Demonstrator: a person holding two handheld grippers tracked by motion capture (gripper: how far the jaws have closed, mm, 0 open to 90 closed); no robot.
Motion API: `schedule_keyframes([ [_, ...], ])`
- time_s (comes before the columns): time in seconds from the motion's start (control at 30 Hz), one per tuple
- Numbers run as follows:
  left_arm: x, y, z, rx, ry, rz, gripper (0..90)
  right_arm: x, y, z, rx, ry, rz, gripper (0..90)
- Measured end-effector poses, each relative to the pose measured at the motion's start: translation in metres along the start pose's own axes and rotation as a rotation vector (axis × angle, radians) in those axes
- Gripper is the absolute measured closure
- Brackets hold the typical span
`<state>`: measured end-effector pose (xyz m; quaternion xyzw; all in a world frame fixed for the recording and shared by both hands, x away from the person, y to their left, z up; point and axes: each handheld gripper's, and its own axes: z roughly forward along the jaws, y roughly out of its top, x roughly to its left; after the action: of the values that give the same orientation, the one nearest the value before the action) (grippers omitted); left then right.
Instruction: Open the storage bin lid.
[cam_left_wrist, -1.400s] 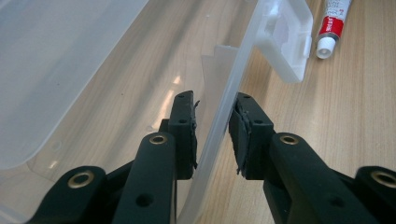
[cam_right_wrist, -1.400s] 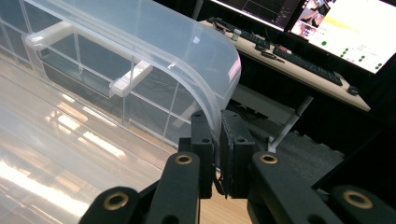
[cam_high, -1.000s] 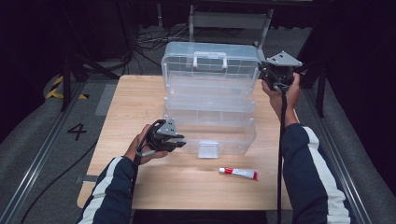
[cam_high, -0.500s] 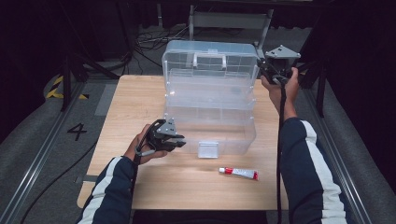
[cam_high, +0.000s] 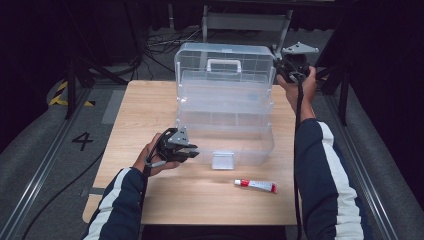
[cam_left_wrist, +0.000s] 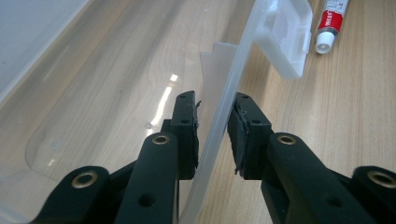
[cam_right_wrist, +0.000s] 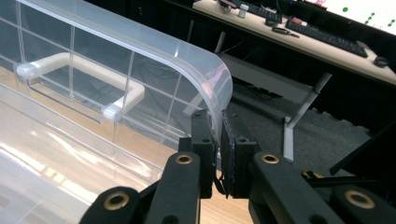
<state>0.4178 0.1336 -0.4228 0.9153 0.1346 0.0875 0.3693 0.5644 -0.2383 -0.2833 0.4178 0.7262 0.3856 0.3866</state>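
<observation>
A clear plastic storage box (cam_high: 240, 137) stands on the wooden table (cam_high: 145, 105), its lid (cam_high: 250, 60) raised at the back, white handle (cam_high: 223, 64) facing me. My left gripper (cam_high: 192, 150) grips the box's front wall near its left corner; in the left gripper view the pads (cam_left_wrist: 212, 109) clamp the clear wall (cam_left_wrist: 233, 74) from both sides. My right gripper (cam_high: 279, 67) is shut on the lid's upper right edge; in the right gripper view the jaws (cam_right_wrist: 218, 121) pinch the curved rim (cam_right_wrist: 205, 70).
A red and white tube (cam_high: 256, 185) lies on the table in front of the box, right of its hanging latch (cam_high: 223, 160). Dark floor, a metal stand and cables lie behind the table. A desk with keyboards (cam_right_wrist: 322, 35) stands further off.
My right gripper has moved a little up and back with the lid's edge, and the lid stands more upright. The left gripper has stayed in place on the front wall.
</observation>
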Motion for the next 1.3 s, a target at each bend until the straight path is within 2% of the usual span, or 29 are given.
schedule_keyframes([
  [0.2,-0.001,0.001,-0.001,0.006,0.007,0.01,73.8,-0.005,0.004,0.009,0.025,0.02,0.006,84.6],
  [0.47,-0.002,0.001,-0.002,0.008,0.019,0.01,73.6,-0.01,0.006,0.024,0.052,0.02,0.0,83.9],
  [0.63,-0.004,0.001,-0.001,0.003,0.024,0.008,73.4,-0.011,0.007,0.034,0.063,0.019,0.019,83.9],
  [0.8,-0.005,0.001,-0.001,0.003,0.007,0.016,75.4,-0.016,0.01,0.045,0.1,0.048,0.021,83.8],
  [0.9,-0.005,0.001,-0.001,0.0,0.008,0.011,75.4,-0.017,0.012,0.05,0.116,0.051,0.013,83.6],
  [1.13,-0.005,-0.001,-0.003,-0.005,0.004,0.012,74.7,-0.02,0.007,0.063,0.127,0.056,0.026,83.6],
  [1.2,-0.005,-0.002,-0.003,-0.003,-0.005,0.008,74.5,-0.021,0.006,0.067,0.141,0.061,0.034,83.6],
  [1.3,-0.006,-0.002,-0.004,0.002,0.004,0.011,73.9,-0.022,0.004,0.072,0.157,0.063,0.038,83.6],
])
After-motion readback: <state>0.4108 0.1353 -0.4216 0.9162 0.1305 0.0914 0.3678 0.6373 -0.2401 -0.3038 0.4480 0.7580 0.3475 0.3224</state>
